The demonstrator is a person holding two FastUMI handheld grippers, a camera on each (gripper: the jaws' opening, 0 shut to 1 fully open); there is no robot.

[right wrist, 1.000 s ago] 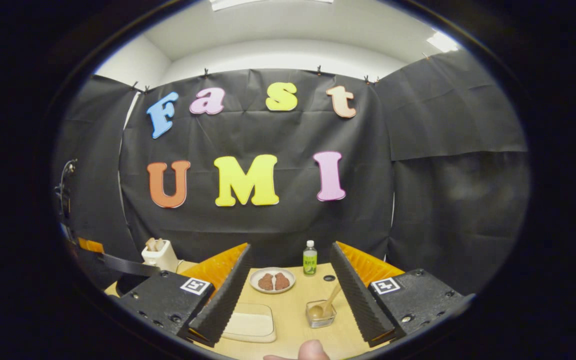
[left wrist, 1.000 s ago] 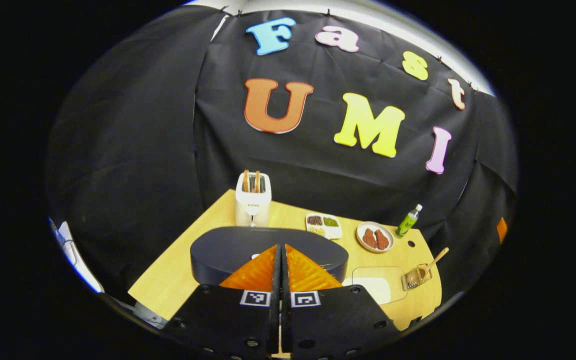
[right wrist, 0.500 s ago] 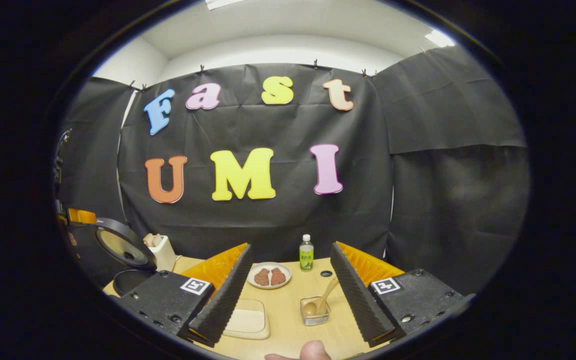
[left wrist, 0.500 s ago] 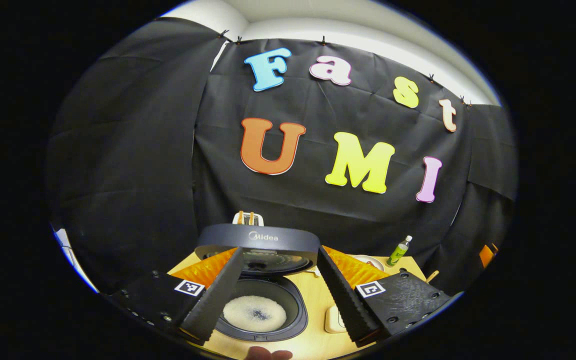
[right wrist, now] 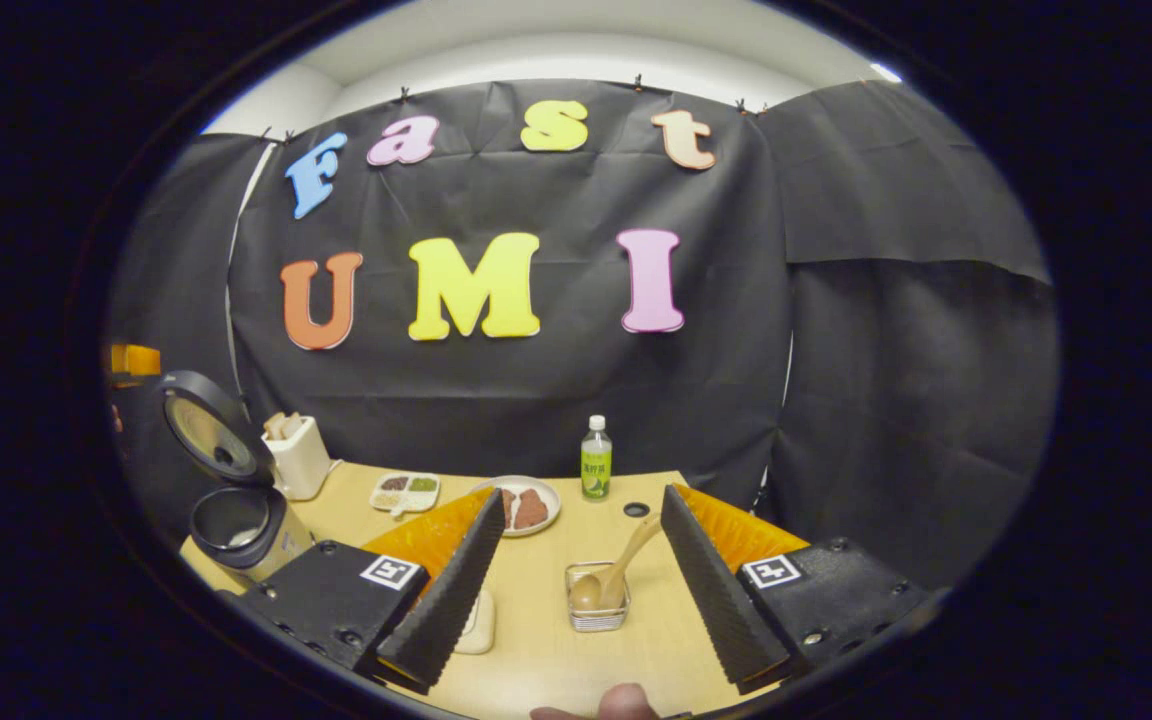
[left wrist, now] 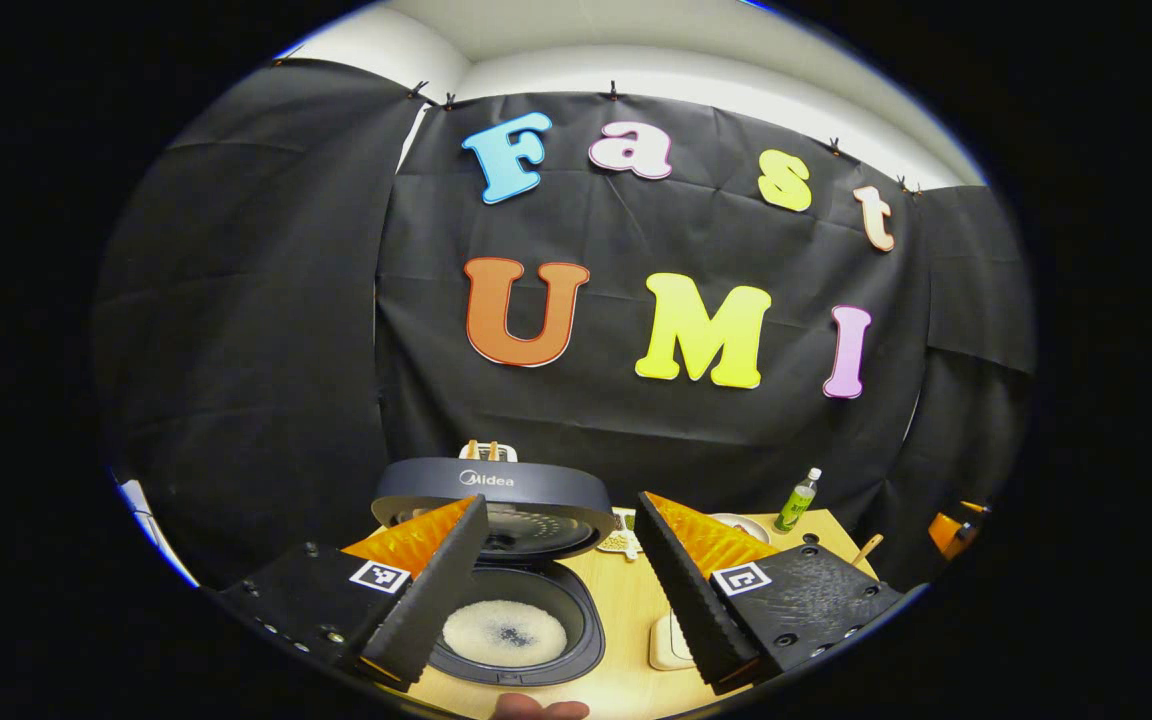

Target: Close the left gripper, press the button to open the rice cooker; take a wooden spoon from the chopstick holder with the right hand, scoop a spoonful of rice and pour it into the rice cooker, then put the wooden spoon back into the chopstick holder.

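The dark rice cooker [left wrist: 521,640] stands open, its lid [left wrist: 492,490] raised upright and a pale layer in the inner pot. My left gripper [left wrist: 561,500] is open just above and in front of the pot, holding nothing. In the right gripper view the cooker [right wrist: 236,525] is at the far left. The wooden spoon [right wrist: 616,575] leans bowl-down in a small clear chopstick holder [right wrist: 596,610]. My right gripper [right wrist: 583,493] is open, its fingers on either side of the holder but apart from it. A shallow white rice tray [right wrist: 481,620] lies left of the holder.
On the wooden table [right wrist: 546,660] stand a white toaster [right wrist: 294,455], a divided dish [right wrist: 404,490], a plate of brown pieces [right wrist: 531,505] and a green bottle [right wrist: 594,458] along the back. A thumb [right wrist: 616,705] shows at the bottom edge.
The left gripper went from shut over the closed lid to open, and the lid sprang up. The right gripper has moved forward, so the holder and spoon now sit between its fingers.
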